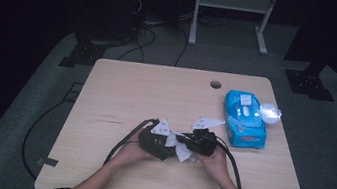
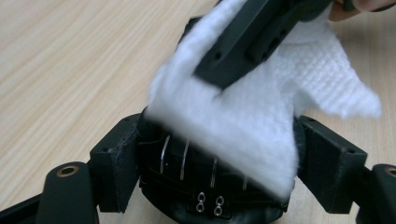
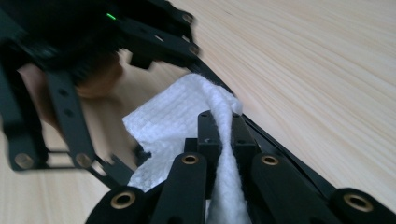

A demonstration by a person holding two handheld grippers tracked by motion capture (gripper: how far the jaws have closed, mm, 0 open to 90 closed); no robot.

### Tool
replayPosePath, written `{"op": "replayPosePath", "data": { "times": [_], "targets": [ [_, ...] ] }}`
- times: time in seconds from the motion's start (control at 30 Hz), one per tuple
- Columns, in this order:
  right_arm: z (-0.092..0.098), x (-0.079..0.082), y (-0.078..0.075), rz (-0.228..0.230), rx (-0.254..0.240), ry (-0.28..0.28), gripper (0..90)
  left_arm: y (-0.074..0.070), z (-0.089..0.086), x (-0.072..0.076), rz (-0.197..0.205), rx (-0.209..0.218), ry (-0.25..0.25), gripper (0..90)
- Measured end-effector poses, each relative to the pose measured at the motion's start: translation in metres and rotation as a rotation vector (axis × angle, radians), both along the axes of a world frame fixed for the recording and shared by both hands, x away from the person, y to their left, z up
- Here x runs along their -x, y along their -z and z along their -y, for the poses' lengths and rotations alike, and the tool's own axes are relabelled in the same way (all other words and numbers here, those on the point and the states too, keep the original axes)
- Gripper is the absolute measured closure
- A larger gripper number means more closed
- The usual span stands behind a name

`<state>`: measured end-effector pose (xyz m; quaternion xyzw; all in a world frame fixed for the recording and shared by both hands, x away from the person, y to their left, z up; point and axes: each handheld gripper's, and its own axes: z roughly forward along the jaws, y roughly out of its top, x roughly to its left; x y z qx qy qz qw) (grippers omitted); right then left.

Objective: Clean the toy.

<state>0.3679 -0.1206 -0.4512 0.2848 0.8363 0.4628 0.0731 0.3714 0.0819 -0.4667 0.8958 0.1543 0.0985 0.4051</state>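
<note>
My left gripper [image 1: 168,148] and right gripper [image 1: 182,145] meet tip to tip at the table's middle front, each in a hand. In the left gripper view my left gripper [image 2: 219,163] has its jaws closed on the two sides of a black object with thin metal strips [image 2: 187,179]. A white wipe [image 2: 252,121] is draped over that object. My right gripper [image 3: 219,125] is shut on a fold of the wipe [image 3: 173,116] and presses it down from above onto the object. Most of the object lies hidden under the wipe.
A blue pack of wipes [image 1: 244,118] lies at the right of the wooden table [image 1: 156,93], with a small clear round thing [image 1: 270,112] beside it. A cable hole [image 1: 215,85] sits near the far edge. Cables trail from both grippers off the front.
</note>
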Motion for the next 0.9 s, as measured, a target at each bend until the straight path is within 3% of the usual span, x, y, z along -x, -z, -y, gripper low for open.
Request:
{"op": "replayPosePath", "data": {
  "times": [0.1,0.17,0.3,0.4,0.53,0.63,0.73,0.9],
  "targets": [
    [-0.008,-0.004,-0.003,0.008,0.011,-0.022,86.0,0.000,0.000,0.001,0.007,0.001,-0.003,22.6],
    [-0.009,-0.008,-0.004,0.020,0.036,-0.002,86.0,0.000,0.001,0.001,0.008,0.003,-0.004,22.6],
    [0.000,-0.018,-0.001,-0.018,0.015,0.049,86.1,0.001,0.000,0.000,0.001,0.004,0.000,22.6],
    [0.001,-0.019,-0.001,-0.011,0.034,0.046,86.0,0.001,0.000,0.000,-0.002,0.004,0.000,22.6],
    [0.017,-0.022,0.000,-0.010,0.091,0.093,86.0,0.001,-0.002,0.000,-0.004,0.006,-0.004,22.6],
    [0.031,-0.020,0.003,-0.042,0.070,0.112,86.0,0.001,-0.002,0.000,-0.003,0.009,-0.007,22.6],
    [0.024,-0.011,0.003,-0.027,0.047,0.073,86.0,0.001,-0.001,-0.001,0.001,0.006,-0.008,22.6],
    [-0.005,-0.005,-0.001,-0.018,-0.020,-0.040,86.0,0.001,-0.001,0.000,0.003,0.006,-0.012,22.7]
  ]
}}
